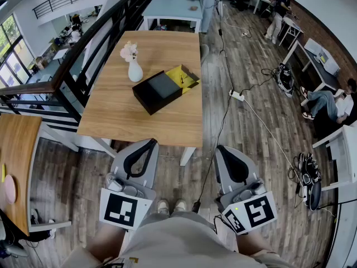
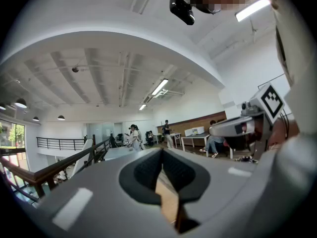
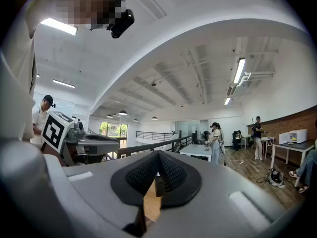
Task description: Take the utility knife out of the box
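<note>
Fingers (image 2: pixel 143 175) on your left gripper (image 2: pixel 162 155) are shut tip to tip with nothing between them, and its view looks level across the room, catching only a sliver of the wooden table (image 2: pixel 166 202) under the pads. Your right gripper (image 3: pixel 157 155) reads the same in its own view: closed and empty. Only the head view gives you the box (image 1: pixel 158 92). It is black and sits on the table just beside a white vase (image 1: pixel 134 70), with a yellow tray (image 1: pixel 189 82) against its far side. A thin dark item (image 1: pixel 182 78) lies on that tray, too small to tell whether it is the utility knife. Both grippers hang short of the table's near edge, well apart from the box.
</note>
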The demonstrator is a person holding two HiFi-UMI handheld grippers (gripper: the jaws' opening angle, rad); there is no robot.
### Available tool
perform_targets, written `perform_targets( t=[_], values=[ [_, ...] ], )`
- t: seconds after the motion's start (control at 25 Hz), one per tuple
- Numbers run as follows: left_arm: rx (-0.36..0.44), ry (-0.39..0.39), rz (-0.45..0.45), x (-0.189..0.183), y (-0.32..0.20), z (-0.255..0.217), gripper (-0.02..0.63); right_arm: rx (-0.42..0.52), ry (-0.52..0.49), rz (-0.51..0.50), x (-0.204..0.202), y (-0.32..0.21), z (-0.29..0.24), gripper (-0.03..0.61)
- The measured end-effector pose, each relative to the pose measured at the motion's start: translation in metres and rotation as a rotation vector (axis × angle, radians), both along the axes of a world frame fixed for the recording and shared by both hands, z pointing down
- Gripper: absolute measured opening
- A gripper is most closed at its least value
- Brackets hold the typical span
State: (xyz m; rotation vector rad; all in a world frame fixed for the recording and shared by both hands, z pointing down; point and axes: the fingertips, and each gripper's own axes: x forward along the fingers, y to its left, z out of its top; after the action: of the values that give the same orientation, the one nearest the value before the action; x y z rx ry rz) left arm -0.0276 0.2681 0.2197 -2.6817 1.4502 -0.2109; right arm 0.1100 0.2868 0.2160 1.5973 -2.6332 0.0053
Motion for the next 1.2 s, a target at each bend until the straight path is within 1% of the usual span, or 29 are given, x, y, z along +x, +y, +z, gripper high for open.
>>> perform_targets(
  t=[0.4, 0.64, 0.92, 1.08, 1.2],
  values=[
    [-0.011, -0.003, 0.002, 0.005, -0.007, 0.006, 0.002, -0.01, -0.035, 0.017, 0.007, -0.007, 0.004, 0.0],
    [-0.018, -0.009, 0.009, 0.012, -0.009, 0.012, 0.003, -0.017, -0.033, 0.029, 0.015, -0.009, 0.009, 0.0],
    [-0.014, 0.001, 0.018, 0.019, -0.008, 0.018, 0.002, -0.04, -0.037, 0.002, 0.018, -0.011, 0.02, 0.0],
    [-0.025, -0.025, 0.009, 0.024, -0.012, 0.022, 0.003, -0.046, -0.036, -0.004, 0.023, -0.014, 0.021, 0.0],
    [-0.031, -0.034, 0.005, 0.029, -0.016, 0.022, 0.003, -0.042, -0.018, -0.007, 0.025, -0.019, 0.021, 0.0]
  ],
)
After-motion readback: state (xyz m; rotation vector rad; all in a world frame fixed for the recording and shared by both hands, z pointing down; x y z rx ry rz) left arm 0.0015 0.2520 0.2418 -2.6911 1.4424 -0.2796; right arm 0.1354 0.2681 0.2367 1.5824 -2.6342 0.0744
